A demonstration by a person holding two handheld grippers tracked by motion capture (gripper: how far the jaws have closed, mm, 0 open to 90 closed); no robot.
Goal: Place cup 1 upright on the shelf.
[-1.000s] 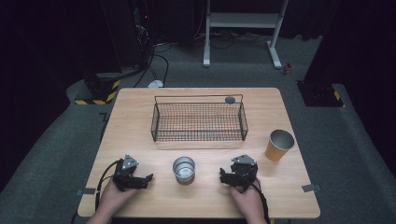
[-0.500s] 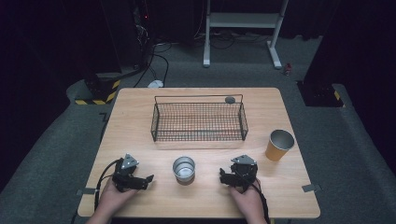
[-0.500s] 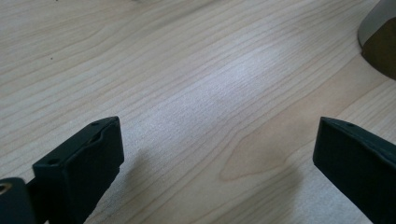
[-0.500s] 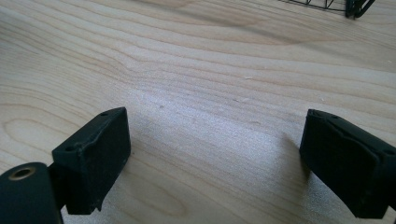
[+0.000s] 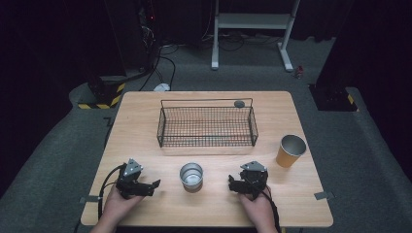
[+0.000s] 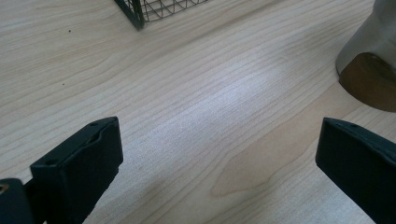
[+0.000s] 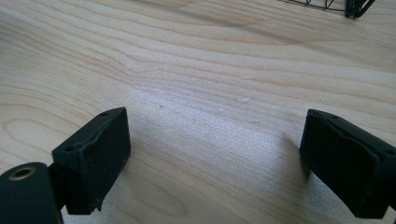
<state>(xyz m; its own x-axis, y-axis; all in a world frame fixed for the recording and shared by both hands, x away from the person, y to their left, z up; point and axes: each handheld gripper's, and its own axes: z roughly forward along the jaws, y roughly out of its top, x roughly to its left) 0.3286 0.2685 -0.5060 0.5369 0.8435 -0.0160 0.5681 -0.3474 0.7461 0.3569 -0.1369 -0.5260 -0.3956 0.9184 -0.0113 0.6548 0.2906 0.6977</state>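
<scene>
Left gripper had just spread its jaws wide, nothing between them. Right gripper gaped empty too, metal cup between both, lower centre.

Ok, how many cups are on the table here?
2. A silver cup stands near the front edge, between the two grippers. A brown paper cup stands at the right, beside the wire basket. None looks hidden.

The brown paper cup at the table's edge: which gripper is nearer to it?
The right gripper. It sits just left of and below the paper cup in the high view; the left gripper lies beyond the metal cup.
</scene>
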